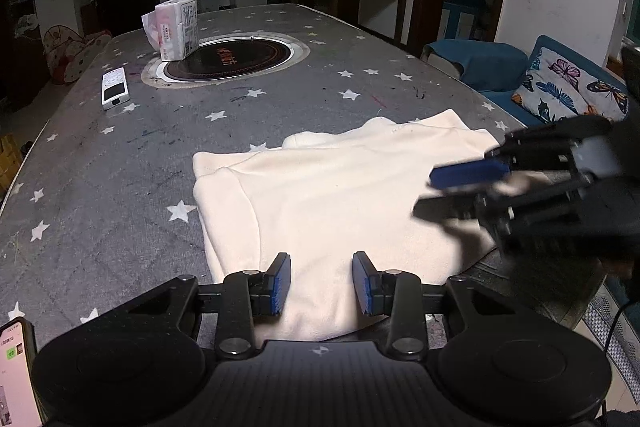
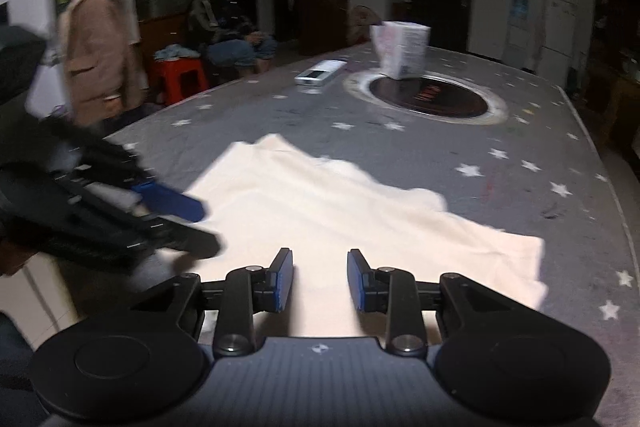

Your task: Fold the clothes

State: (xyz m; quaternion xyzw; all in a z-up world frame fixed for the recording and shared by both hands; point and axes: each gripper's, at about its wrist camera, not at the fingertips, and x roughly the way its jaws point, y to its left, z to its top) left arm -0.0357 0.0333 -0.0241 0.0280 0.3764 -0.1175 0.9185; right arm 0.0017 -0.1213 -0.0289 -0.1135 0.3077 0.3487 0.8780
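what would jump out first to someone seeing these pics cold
The cream garment lies partly folded at the near end of the starry grey table, pale against the dim room. Both claws hover open over it, the left claw at its near edge and the right claw opposite. Farther back sits a dark round inset.

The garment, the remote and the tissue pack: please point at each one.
garment (image 1: 340,203), left wrist view, middle of the cream cloth.
remote (image 1: 115,89), left wrist view, middle of its white body.
tissue pack (image 1: 178,29), left wrist view, its front face.
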